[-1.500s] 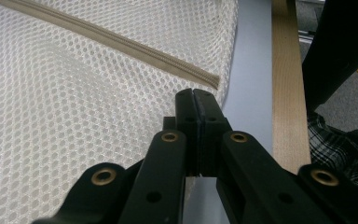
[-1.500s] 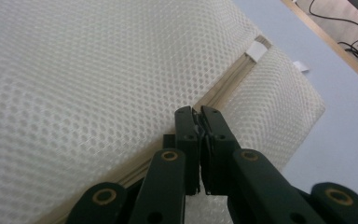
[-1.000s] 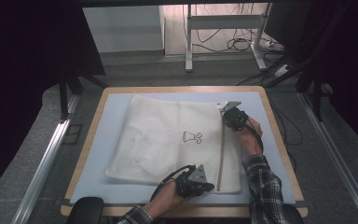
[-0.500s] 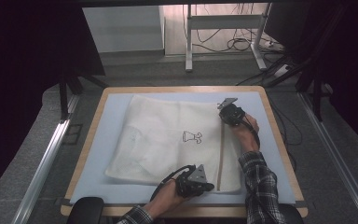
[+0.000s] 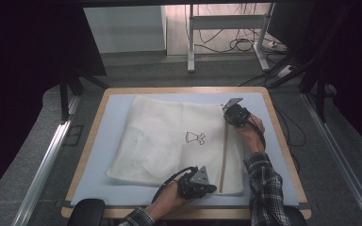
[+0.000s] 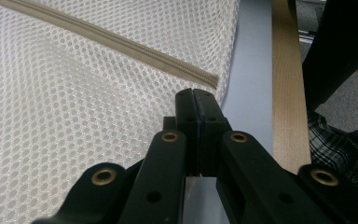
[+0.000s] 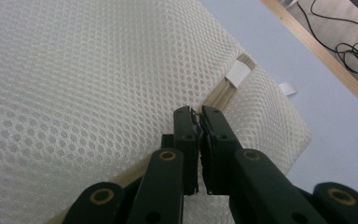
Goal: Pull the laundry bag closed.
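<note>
A white mesh bag [image 5: 169,141] lies flat on the pale blue mat [image 5: 108,136], with a beige zipper [image 5: 225,150] running along its right side. My right gripper [image 5: 228,114] sits at the zipper's far end. In the right gripper view its jaws [image 7: 197,112] are shut on a small zipper pull on the zipper [image 7: 223,93]. My left gripper [image 5: 212,188] rests at the bag's near right corner. Its jaws [image 6: 194,93] are pressed together just short of the zipper's end [image 6: 209,79], and I cannot tell whether mesh is pinched between them.
The mat lies on a wooden-edged table [image 5: 283,141]. A small white label [image 7: 238,73] sits at the zipper's far end. A dark print [image 5: 195,137] marks the bag's middle. Desk legs and cables [image 5: 235,44] are on the floor beyond the table.
</note>
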{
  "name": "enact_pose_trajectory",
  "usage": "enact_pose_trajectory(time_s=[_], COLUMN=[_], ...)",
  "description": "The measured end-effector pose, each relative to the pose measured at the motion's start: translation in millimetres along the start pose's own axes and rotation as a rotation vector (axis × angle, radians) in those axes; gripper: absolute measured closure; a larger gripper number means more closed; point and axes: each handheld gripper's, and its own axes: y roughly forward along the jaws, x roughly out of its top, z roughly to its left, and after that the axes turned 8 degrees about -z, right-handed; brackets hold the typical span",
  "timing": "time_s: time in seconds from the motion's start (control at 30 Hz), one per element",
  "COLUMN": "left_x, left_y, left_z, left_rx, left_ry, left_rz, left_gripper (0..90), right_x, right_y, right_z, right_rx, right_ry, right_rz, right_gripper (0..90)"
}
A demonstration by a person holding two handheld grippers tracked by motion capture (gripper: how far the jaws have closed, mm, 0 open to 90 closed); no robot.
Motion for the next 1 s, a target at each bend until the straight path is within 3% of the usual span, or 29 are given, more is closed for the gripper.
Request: enact_pose_trajectory(time_s=[0.27,0.4,0.6,0.9,1.0], left_x=[0.0,0.1,0.0,0.1,0.1], left_y=[0.0,-0.1,-0.1,-0.1,-0.1], left_z=[0.0,0.3,0.8,0.8,0.4], left_rx=[0.001,-0.001,-0.005,-0.005,-0.002], left_ry=[-0.001,-0.003,-0.007,-0.005,-0.003], left_rz=[0.000,0.002,0.002,0.003,0.003], left_gripper=[89.7,89.7,89.7,89.7,89.8], right_x=[3.3,2.8,-1.0,-0.8,-0.1], right_y=[4.3,1.7,-4.9,-6.8,-4.2], right_z=[-0.7,-2.9,-4.2,-0.3,3.4], right_rx=[0.001,0.024,0.022,0.023,-0.007], right_ry=[0.008,0.038,0.029,-0.010,-0.057], right_rz=[-0.011,0.009,0.036,0.090,0.089], right_gripper=[85.4,84.1,82.0,85.9,86.3])
